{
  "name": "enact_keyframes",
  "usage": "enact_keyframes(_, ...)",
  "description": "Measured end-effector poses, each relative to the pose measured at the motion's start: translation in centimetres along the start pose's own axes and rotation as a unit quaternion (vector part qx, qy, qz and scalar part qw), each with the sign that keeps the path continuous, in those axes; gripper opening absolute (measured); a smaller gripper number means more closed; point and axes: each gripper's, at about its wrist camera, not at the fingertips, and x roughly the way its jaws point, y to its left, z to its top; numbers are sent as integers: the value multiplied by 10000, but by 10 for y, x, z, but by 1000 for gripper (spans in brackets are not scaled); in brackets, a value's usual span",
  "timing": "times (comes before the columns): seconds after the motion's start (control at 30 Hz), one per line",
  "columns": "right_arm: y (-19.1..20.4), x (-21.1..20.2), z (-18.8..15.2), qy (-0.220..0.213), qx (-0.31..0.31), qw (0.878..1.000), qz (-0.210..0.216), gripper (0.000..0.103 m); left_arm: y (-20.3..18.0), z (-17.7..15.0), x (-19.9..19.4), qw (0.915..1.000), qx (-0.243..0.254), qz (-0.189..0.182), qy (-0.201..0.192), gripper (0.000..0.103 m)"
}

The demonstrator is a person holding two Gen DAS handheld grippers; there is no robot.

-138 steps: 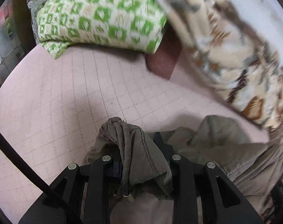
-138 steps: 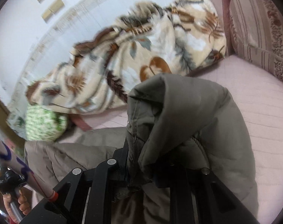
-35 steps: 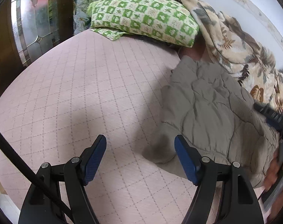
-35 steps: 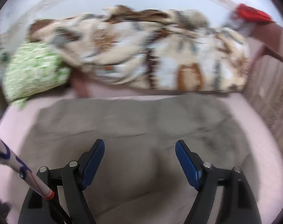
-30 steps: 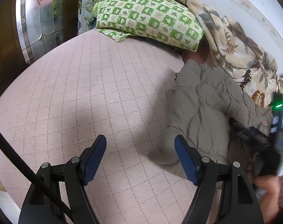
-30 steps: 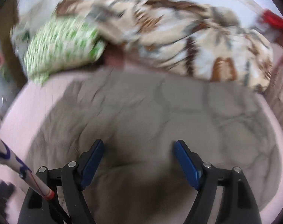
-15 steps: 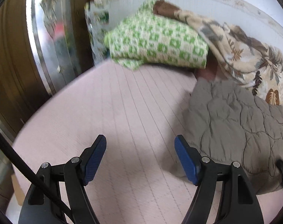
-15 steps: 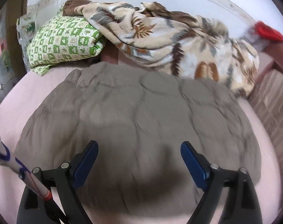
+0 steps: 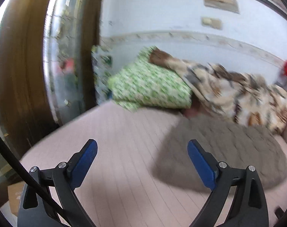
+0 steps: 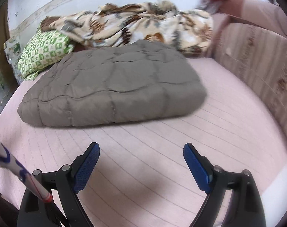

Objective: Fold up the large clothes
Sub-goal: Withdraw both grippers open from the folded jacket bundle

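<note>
A grey-brown quilted jacket lies folded into a thick rectangular pad on the pink bed sheet. In the left wrist view the jacket lies to the right, blurred. My right gripper is open and empty, held above the sheet in front of the jacket's near edge. My left gripper is open and empty, over bare sheet to the left of the jacket.
A green checked pillow and a leaf-patterned blanket lie along the wall behind the jacket. A striped headboard bounds the bed on the right. A wooden door with glass stands at the left.
Both grippers let go of the jacket and opened. They pulled back and up from it; the jacket now lies flat and folded. The left camera has tilted up toward the wall.
</note>
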Motion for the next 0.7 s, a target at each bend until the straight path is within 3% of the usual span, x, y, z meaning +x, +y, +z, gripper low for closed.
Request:
enact_keyframes(0.13,-27,-4,-21,-156,217,9996,-122,92,-12,-22,-23,9978,-22,-462,469,96)
enact_keyframes(0.33,-43,-1,-27,-163,558,9983,81,92,-34,-48,-38,9920,55,-621,1095,95)
enact_keyframes(0.43,-40,-7,-30,-251,459,9985,150,92,-52,-64,-42,9872,461,-465,1453,95)
enact_keyframes(0.57,-34,-14,-33,-360,342,9985,223,92,-68,-80,-52,9847,822,-326,1501,95)
enact_keyframes(0.7,-32,-17,-35,-390,288,9984,296,92,-77,-89,-60,9825,875,-475,1574,95)
